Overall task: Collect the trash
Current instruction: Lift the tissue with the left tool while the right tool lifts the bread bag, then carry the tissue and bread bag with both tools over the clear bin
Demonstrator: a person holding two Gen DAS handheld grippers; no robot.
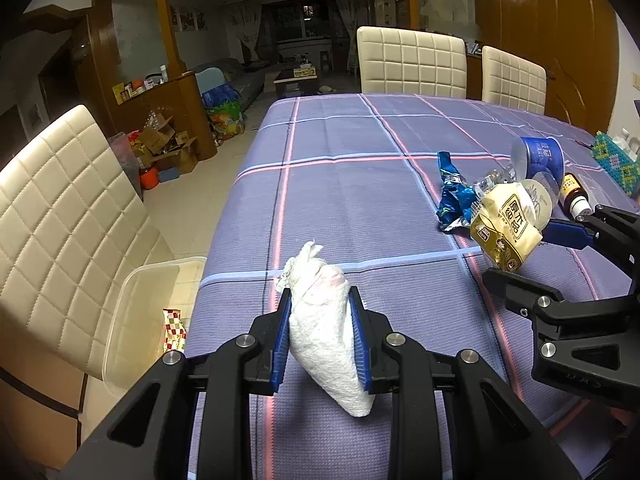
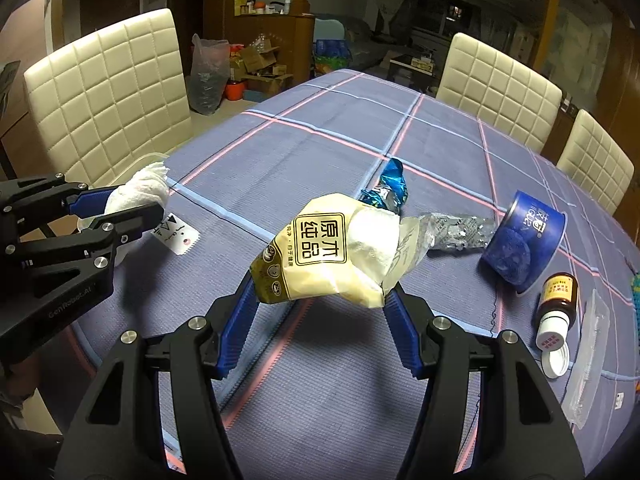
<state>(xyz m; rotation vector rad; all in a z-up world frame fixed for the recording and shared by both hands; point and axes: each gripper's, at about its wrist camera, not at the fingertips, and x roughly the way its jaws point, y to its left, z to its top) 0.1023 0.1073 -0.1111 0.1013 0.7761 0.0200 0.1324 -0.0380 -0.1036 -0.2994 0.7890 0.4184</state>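
A: Here, what does the left gripper hold above the checked tablecloth?
B: A crumpled white tissue, clamped tight.
A: And the right gripper?
B: Its fingers pinch a yellow wrapper, lifted off the cloth.

beaded box cut off, bottle label unreadable

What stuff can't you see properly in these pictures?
- Clear bin, left wrist view: its bottom is hidden by the table edge and left gripper, so the contents are mostly unseen.
- Brown bottle, right wrist view: label print too small to read.
- Blue cup, right wrist view: lying over; its inside faces away.
- White tissue wad, left wrist view: the jaws cover its sides.
- Yellow tissue pack, right wrist view: its underside is hidden.
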